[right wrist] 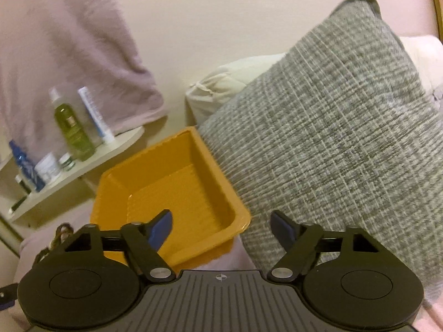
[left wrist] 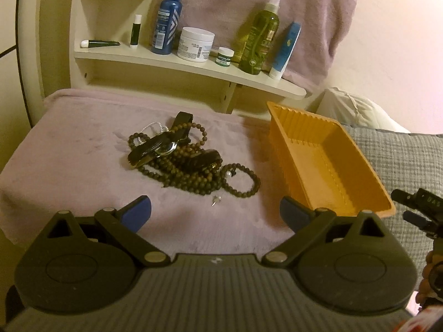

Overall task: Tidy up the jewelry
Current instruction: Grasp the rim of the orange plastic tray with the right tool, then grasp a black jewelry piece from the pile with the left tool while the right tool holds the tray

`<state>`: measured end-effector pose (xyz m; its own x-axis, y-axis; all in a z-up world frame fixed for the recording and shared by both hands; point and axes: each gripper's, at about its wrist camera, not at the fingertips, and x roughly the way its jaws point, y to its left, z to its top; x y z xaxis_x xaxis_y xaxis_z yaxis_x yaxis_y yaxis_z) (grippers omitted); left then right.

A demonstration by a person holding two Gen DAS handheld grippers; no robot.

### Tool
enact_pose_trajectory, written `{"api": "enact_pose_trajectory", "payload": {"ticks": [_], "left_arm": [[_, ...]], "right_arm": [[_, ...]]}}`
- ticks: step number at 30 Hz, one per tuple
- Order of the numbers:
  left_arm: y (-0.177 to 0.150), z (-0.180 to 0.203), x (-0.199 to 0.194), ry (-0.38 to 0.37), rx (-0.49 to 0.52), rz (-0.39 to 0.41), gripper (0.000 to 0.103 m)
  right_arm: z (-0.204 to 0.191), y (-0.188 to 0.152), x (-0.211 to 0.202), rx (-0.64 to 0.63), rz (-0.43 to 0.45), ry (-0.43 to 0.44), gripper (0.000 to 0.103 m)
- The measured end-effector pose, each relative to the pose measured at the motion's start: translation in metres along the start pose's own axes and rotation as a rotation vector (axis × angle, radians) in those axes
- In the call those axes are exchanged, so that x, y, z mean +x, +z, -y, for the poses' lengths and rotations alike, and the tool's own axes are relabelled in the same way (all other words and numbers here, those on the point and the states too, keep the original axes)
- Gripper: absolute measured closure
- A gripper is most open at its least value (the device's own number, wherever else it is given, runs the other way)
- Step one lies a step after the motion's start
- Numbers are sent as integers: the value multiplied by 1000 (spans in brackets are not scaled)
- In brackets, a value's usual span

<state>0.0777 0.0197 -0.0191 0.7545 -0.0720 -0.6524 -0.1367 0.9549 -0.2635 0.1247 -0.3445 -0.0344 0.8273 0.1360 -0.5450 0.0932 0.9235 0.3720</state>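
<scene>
A tangled heap of jewelry (left wrist: 182, 160) lies on the mauve cloth: dark brown bead strings, a black watch, a silver chain. A small stud earring (left wrist: 216, 200) lies just in front of it. My left gripper (left wrist: 216, 213) hovers open in front of the heap, nothing between its blue pads. To the right sits an orange plastic tray (left wrist: 326, 163), with nothing inside it. In the right wrist view the same orange tray (right wrist: 177, 193) is straight ahead, and my right gripper (right wrist: 221, 227) stands open over its near right corner, gripping nothing. The heap shows only as a sliver of beads (right wrist: 62, 233).
A white corner shelf (left wrist: 193, 66) behind the cloth carries bottles, jars and tubes. A grey woven pillow (right wrist: 346, 144) presses against the tray's right side, with a cream pillow (right wrist: 221, 83) behind. Part of the other gripper shows at the left wrist view's right edge.
</scene>
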Motion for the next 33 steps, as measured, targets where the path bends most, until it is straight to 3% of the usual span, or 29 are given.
{"api": "enact_pose_trajectory", "payload": {"ticks": [5,12,15,33], "left_arm": [[5,2,15,3,-15,1,5],[7,-1,30,12,-33,-16,5],[7,-1,35,15,-38,-26,5],[5,-13,35,-3,-78,-15,5]], "right_arm": [[16,1,28,58,-26,20,52],[26,-3,50,120,-46,44,67],[30,-2,54,151,-49,52,80],[25,5,77,242,-83,86,83]]}}
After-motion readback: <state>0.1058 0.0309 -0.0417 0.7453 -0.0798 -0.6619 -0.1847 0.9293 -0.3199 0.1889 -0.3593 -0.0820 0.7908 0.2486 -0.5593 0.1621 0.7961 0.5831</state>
